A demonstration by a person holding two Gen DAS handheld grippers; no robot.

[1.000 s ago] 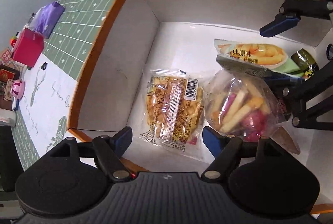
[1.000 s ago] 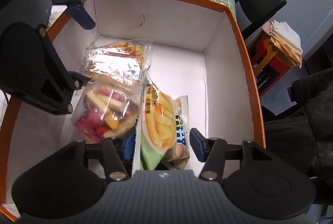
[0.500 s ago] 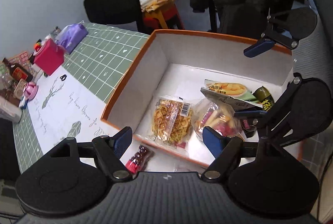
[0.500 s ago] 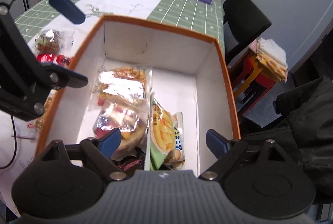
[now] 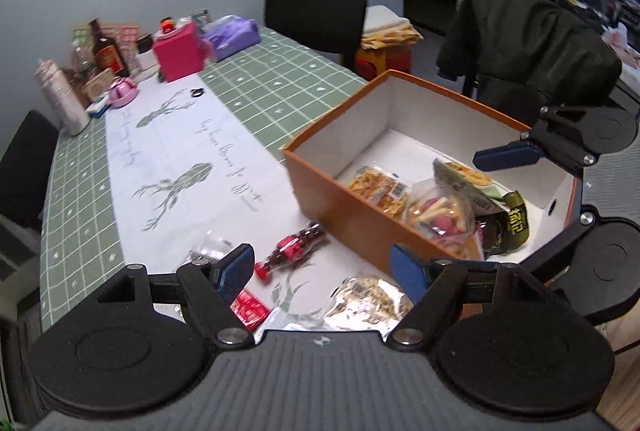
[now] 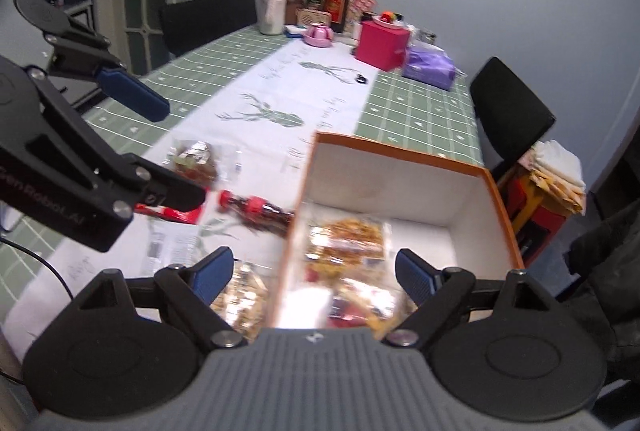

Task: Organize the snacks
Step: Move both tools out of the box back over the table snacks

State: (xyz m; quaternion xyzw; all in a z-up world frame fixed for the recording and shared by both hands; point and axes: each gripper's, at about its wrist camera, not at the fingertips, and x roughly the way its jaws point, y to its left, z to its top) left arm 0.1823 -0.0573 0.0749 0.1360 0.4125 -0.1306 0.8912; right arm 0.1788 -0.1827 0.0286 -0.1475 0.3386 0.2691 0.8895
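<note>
The snacks not yet boxed lay on the tabletop point(image 5: 168, 159) just outside the near wall of the orange box point(image 5: 348, 207): a small dark bottle with a red label point(image 5: 294, 245), a crinkled clear packet of pale pieces point(image 5: 372, 297), a flat red packet point(image 5: 248, 309) and a blurred clear wrapper point(image 5: 212, 245). Inside the box several packets were already gathered, among them a yellow crisp packet point(image 5: 378, 187) and a bag of mixed pink and yellow sticks point(image 5: 444, 215). The bottle lay on its side, its long axis running from the red cap toward the box wall, the far end close to or touching that wall; which could not be told. It was seen almost straight ahead of the left claw point(image 5: 324, 267), between the wide-spread fingers and a little beyond them. The right claw point(image 6: 310, 271), likewise spread wide and holding nothing, was held over the box's near corner, with the bottle off to its left. The left claw was judged the nearer, and a grip across the bottle's short width seemed called for.
</note>
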